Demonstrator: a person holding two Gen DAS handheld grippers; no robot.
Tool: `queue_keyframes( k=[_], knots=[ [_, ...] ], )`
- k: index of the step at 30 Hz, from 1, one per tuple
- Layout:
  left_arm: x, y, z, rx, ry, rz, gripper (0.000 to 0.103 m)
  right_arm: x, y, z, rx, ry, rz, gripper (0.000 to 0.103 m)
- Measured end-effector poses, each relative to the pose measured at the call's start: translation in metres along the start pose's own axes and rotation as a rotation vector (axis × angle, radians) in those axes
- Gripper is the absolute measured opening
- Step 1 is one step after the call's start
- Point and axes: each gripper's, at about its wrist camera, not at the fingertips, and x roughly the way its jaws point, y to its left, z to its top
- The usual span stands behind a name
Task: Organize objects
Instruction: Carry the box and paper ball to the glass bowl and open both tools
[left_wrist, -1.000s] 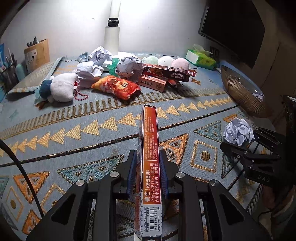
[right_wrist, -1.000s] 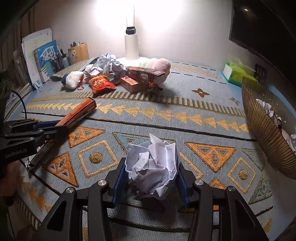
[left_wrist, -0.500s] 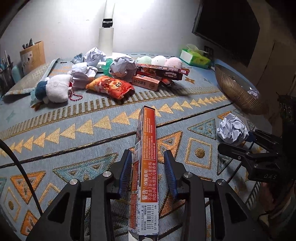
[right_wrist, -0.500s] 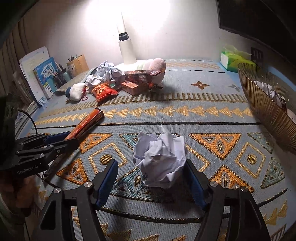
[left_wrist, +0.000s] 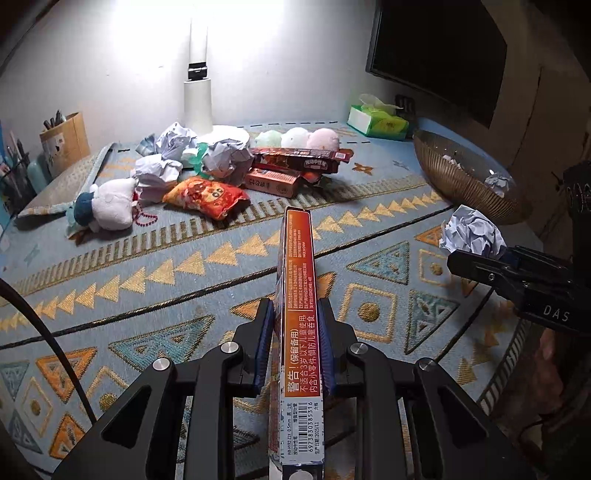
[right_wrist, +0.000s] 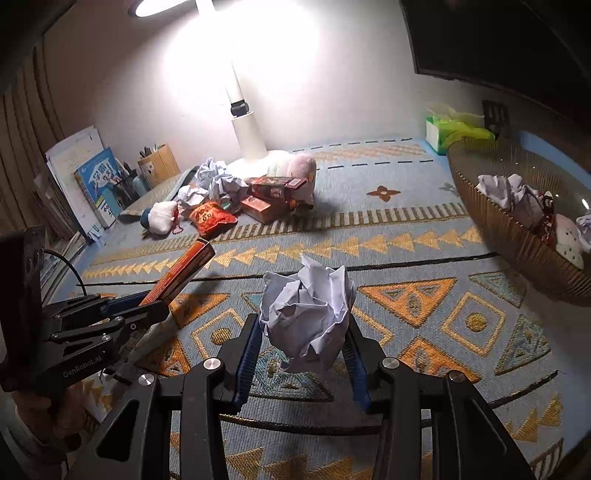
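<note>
Left tongs (left_wrist: 295, 350) are clamped tight on the long orange box (left_wrist: 300, 295), centre frame, lifted off the tabletop (left_wrist: 147, 266). Right tongs (right_wrist: 301, 354) are closing on the crumpled paper ball (right_wrist: 306, 314), centre frame, pads pressing its sides. The squashy ball could slip free before the wire basket (right_wrist: 517, 236) at right; the long box could pivot in its narrow grip.

Left hand-held gripper (left_wrist: 295, 354) matte black with angular cut-out arms, blue ribbed pads, silver round screws, thin black cable at its side, white "GenRobot.AI" lettering, right hand-held gripper (right_wrist: 301, 354) same black build, "DAS" marking
</note>
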Motion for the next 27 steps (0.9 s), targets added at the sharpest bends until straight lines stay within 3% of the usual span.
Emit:
queue_keyframes(
  k=[2, 6, 14, 20, 25, 26, 27],
  knots=[
    [-0.008, -0.015, 0.014, 0.018, -0.028, -0.036, 0.02, -0.017, -0.012, 0.006, -0.005, -0.04, -0.031, 0.042],
    [-0.02, -0.056, 0.052, 0.06, -0.091, -0.129, 0.02, -0.066, -0.046, 0.029, -0.04, -0.178, -0.225, 0.042],
    [-0.007, -0.163, 0.156, 0.146, -0.263, -0.277, 0.02, -0.135, -0.138, 0.076, 0.134, -0.35, -0.343, 0.042],
    [0.048, -0.204, 0.196, 0.033, -0.216, -0.455, 0.021, -0.133, -0.177, 0.096, 0.19, -0.338, -0.357, 0.042],
    [0.092, -0.216, 0.206, -0.042, -0.189, -0.47, 0.022, -0.113, -0.195, 0.106, 0.181, -0.28, -0.372, 0.043],
    [0.101, -0.217, 0.205, -0.055, -0.18, -0.467, 0.028, -0.107, -0.201, 0.107, 0.192, -0.253, -0.355, 0.044],
    [0.11, -0.217, 0.204, -0.068, -0.167, -0.464, 0.043, -0.1, -0.208, 0.107, 0.211, -0.225, -0.343, 0.048]
  ],
)
